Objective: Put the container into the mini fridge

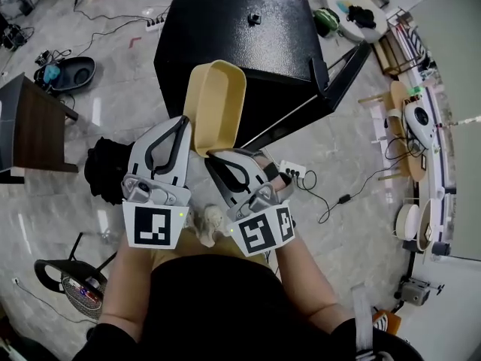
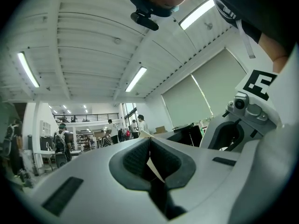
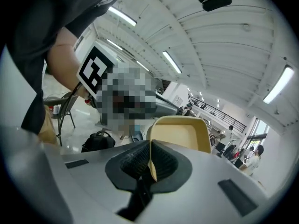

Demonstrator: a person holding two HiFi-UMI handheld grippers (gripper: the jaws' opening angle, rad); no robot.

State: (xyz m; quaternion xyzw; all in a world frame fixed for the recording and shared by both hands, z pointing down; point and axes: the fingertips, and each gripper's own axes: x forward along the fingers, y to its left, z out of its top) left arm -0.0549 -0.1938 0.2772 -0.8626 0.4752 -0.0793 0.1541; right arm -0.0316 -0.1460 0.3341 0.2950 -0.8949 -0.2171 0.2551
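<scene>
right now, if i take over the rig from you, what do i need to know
Left tool: shut on the container rim.
Right tool: shut on the rim too.
The container is tilted and held in the air in front of the black mini fridge, whose door looks open.
Done: container picked up.
Left: set it inside the fridge and let go.

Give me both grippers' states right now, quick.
Left gripper: closed on the rim of the yellow container.
Right gripper: closed on the same container's rim.
</scene>
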